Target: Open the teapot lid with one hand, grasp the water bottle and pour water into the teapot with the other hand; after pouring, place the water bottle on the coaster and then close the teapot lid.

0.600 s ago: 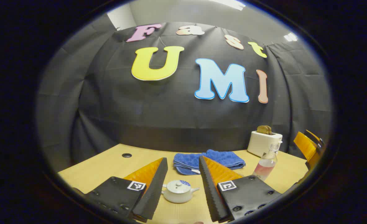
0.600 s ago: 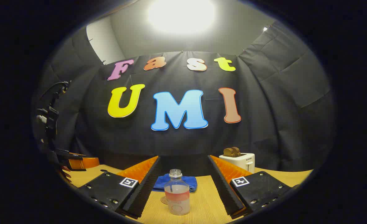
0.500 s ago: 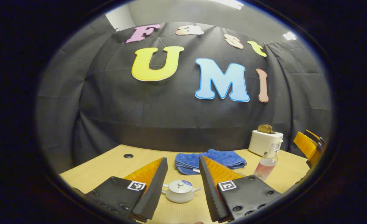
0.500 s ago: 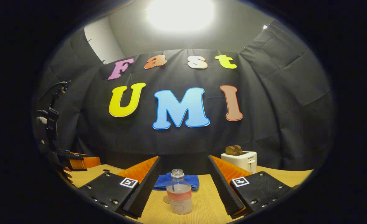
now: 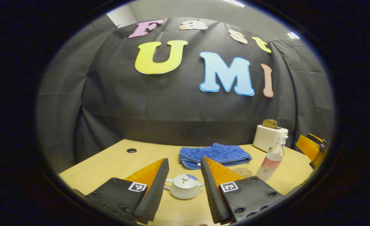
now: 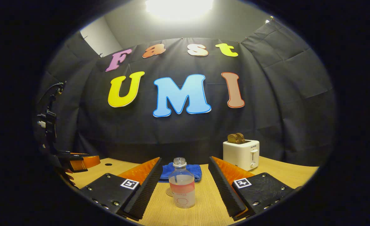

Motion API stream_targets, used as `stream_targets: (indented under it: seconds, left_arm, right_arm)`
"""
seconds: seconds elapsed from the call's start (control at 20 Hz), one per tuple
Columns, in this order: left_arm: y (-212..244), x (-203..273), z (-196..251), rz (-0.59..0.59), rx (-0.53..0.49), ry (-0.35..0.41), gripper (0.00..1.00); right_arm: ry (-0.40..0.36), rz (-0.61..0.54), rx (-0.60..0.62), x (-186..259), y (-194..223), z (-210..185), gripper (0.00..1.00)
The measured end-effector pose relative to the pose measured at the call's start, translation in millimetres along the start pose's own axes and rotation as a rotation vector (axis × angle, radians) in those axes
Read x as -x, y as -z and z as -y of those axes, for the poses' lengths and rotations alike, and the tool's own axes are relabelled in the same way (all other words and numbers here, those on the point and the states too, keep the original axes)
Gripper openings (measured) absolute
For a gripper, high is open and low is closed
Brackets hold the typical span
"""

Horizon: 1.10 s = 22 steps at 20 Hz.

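Pale wood grain runs across the table under both of my grippers. In the left gripper view, my left gripper hangs above the tabletop with its fingers spread wide apart, holding nothing. The small white teapot sits on the table framed in the gap between them, its lid on, and neither finger touches it. Behind the teapot lies a folded blue towel. To the right of the towel I can make out part of a round coaster flat on the wood, and just beside it stands the water bottle, upright, with pinkish liquid in its lower half. A white toaster with a brown slice in its slot stands farther back, near the cloth wall. At the far right edge I see the right gripper, apart from the bottle.

In the right gripper view, my right gripper is also wide open, fingers well apart and gripping nothing. The water bottle stands upright between them, uncapped as far as I can tell, touching neither finger. The coaster peeks out just behind its left side; I cannot tell whether the bottle's base overlaps it. The blue towel lies behind the bottle, and the toaster stands to the right. At the left edge I see the left gripper with a person's fingertips below it.
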<state>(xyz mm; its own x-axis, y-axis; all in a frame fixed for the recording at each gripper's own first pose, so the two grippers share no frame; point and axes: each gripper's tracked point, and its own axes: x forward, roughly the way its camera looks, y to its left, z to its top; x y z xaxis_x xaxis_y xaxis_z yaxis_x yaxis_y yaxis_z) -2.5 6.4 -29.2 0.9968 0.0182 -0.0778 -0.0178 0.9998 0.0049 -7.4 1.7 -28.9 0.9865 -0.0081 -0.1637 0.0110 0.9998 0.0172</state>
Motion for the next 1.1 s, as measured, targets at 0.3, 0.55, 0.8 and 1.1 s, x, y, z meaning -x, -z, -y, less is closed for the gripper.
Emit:
stream_targets:
  seconds: [0.3, 0.55, 0.8, 1.1]
  left_arm:
    - [7.9, 8.9, -0.3, -0.026, -0.014, -0.008, 0.66]
    - [15.9, -6.5, -2.1, -0.040, -0.032, 0.010, 0.66]
    - [41.9, -40.6, -5.0, -0.088, -0.049, 0.018, 0.66]
    - [72.1, -74.5, -7.8, -0.124, -0.050, 0.031, 0.66]
  right_arm:
    - [-0.007, -0.030, 0.019, 7.3, 2.2, -2.1, 0.94]
    - [0.003, -0.044, -0.004, 12.6, 7.0, 0.3, 0.94]
    - [0.028, -0.057, -0.003, 17.2, 11.6, 9.3, 0.94]
    - [0.064, -0.077, -0.011, 19.0, 19.1, 24.4, 0.94]
